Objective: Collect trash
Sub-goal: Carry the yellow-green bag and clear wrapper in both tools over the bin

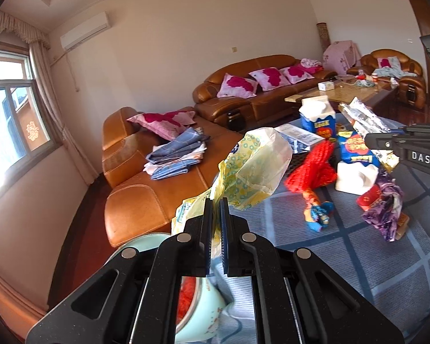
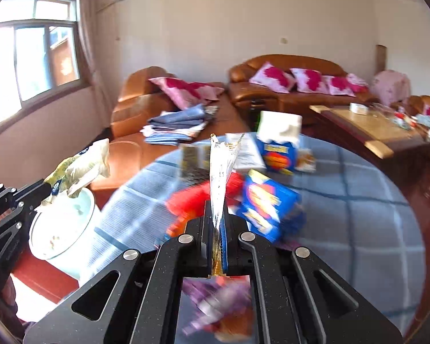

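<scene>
The left gripper point(image 1: 216, 200) is clamped on a yellow bag point(image 1: 252, 169), which sticks out past its fingertips, above the pale bin point(image 2: 63, 229) at the table's point(image 1: 372, 258) edge. The right gripper point(image 2: 216, 212) is closed on a silver wrapper point(image 2: 222, 169) standing upright between its jaws, over the table. A red net point(image 1: 312, 169), cartons point(image 1: 318, 117) and a purple wrapper point(image 1: 387, 212) lie on the table, beyond the bin.

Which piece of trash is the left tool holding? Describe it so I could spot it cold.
Start at the round table with the blue checked cloth and go to its sofa-side edge, above the pale green bin. The left tool is shut on a yellow plastic bag there. Unlike the cartons and red mesh nearby, it is thin, translucent and printed with small green rings.
</scene>
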{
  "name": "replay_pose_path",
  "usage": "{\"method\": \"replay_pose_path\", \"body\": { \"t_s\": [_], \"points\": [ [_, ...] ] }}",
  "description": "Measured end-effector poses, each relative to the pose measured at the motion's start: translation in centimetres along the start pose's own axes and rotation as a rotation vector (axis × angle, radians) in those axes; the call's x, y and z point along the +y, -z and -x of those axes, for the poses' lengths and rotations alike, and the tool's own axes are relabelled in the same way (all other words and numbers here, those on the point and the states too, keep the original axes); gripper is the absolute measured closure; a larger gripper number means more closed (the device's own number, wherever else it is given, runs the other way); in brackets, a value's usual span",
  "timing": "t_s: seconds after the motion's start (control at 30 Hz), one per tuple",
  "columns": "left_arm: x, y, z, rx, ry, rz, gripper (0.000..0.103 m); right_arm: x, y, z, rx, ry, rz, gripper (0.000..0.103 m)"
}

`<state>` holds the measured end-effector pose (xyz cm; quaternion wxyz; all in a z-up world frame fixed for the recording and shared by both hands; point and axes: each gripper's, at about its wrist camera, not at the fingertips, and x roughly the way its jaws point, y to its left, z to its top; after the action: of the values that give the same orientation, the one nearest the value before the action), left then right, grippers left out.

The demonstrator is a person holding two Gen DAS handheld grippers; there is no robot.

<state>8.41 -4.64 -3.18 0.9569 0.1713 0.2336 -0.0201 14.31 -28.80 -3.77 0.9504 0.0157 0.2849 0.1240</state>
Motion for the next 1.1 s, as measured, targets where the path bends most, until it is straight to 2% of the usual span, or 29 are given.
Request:
{"method": "replay_pose_path", "body": {
  "t_s": [0.3,0.57,1.1],
  "points": [
    [4.3,0.8,-1.3,0.068,-0.155,0.035,0.098,5.5,-1.5,-5.1,0.014,-0.113,0.092,0.098],
    [7.2,1.8,-1.8,0.103,-0.212,0.048,0.098,10.0,-1.7,-7.5,0.019,-0.191,0.188,0.098],
    [11.3,3.7,-2.0,0.162,-0.312,0.057,0.098,16.1,-1.3,-10.2,0.033,-0.276,0.352,0.098]
  ]
}}
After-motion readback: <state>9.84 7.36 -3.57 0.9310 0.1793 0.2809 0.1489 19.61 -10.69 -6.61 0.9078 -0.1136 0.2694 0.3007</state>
